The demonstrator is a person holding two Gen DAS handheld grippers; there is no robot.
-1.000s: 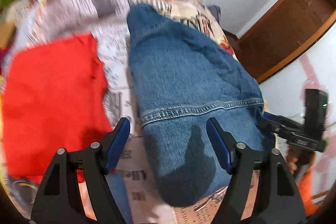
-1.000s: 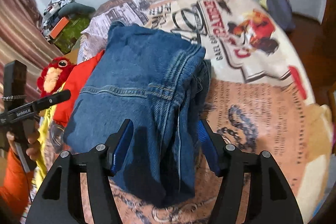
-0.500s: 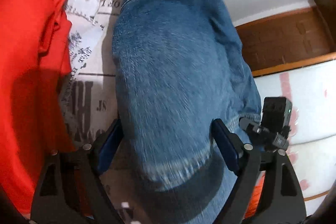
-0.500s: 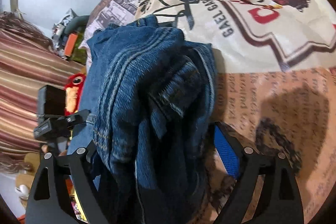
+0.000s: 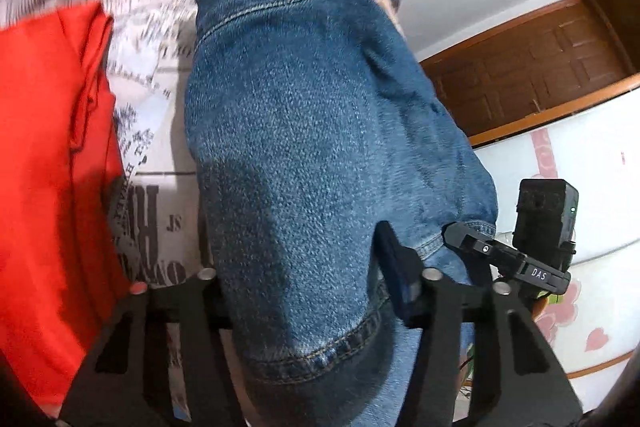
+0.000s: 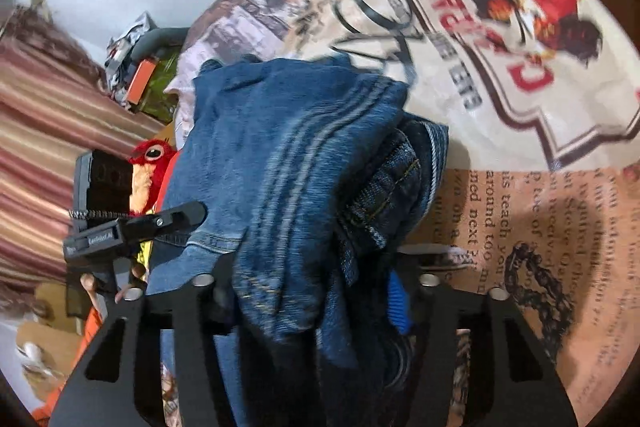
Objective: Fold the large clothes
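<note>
1. Now the jeans [image 5: 320, 147] bulge up between both my grippers, hiding my left gripper's [image 5: 304, 279] left pad.
2. My right gripper [image 6: 308, 287] pinches bunched denim; my left clamps a fold.
3. "DAS" shows on my right gripper, seen beyond my left one; the bedspread [image 6: 520, 147] print is blurred.

One pair of jeans [image 5: 320, 155], folded, blue denim. One red garment [image 5: 52, 167]. One printed bedspread [image 6: 520, 107] on bed. Two tools: left tool [image 5: 304, 267], right tool [image 6: 308, 279]. One red plush toy [image 6: 150, 167]. One wooden door [image 5: 552, 67]. One striped curtain [image 6: 44, 147].
</note>
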